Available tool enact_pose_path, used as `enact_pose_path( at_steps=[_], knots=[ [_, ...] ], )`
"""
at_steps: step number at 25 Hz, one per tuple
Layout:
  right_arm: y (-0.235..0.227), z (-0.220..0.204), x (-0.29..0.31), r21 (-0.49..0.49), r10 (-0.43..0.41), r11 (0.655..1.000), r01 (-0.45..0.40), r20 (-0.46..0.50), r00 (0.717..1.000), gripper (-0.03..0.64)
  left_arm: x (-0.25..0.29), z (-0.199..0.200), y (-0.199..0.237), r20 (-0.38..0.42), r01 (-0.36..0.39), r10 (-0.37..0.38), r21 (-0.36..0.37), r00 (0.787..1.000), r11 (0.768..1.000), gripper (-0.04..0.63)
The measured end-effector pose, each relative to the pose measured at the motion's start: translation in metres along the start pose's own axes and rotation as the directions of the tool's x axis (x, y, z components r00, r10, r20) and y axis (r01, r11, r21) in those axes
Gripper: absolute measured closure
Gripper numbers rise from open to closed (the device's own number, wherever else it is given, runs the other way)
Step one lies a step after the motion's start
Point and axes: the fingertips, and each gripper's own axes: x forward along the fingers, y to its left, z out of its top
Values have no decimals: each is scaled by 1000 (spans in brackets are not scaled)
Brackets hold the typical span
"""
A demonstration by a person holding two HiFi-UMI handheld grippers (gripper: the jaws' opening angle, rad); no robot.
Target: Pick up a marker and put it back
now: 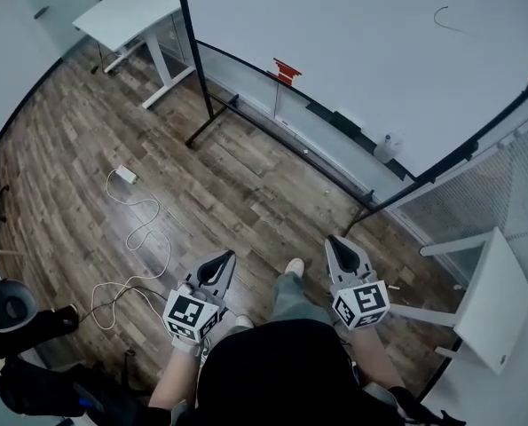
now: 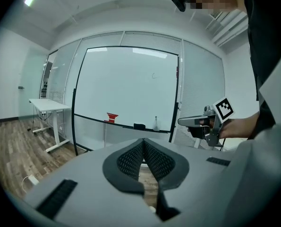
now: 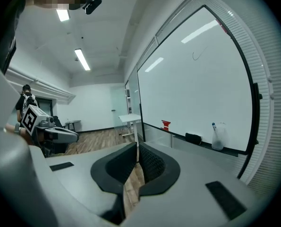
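A large whiteboard [image 1: 352, 34] on a black stand fills the far side of the room. Its tray carries a red object [image 1: 284, 70], a black eraser [image 1: 342, 121] and a spray bottle [image 1: 387, 147]. I cannot make out a single marker. My left gripper [image 1: 221, 258] and right gripper [image 1: 336, 241] hang side by side over the wooden floor, well short of the board, both pointing at it. In the left gripper view the left gripper [image 2: 142, 141] has its jaws together with nothing between them. The right gripper [image 3: 137, 146] is shut and empty too.
A white desk [image 1: 126, 16] stands at the far left. A white cable with an adapter [image 1: 127, 176] lies on the floor. A black chair [image 1: 11, 309] is at the near left, a white table [image 1: 494, 300] at the right. A second person [image 3: 26, 98] stands far off.
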Motion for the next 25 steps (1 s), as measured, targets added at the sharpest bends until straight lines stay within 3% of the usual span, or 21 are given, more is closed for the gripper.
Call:
enact_pose_path(
  at_steps=[8,13,20,25],
  knots=[
    [-118,31,61,10,33,999,-33,-5,999,588,138,46,3,-15,-17,16,-15,1000,1000,575],
    [-175,36,81,19,-15,1000,16,-18,1000,586,203,62,0,-36,22,-23,-7,999,1000,575],
    [-241,34,98,62,-182,981,184,-41,982,586,282,69,9,-94,163,-162,3,982,987,575],
    [-283,30,112,86,-351,930,356,-70,934,581,340,79,20,-130,343,-335,42,933,939,575]
  ],
)
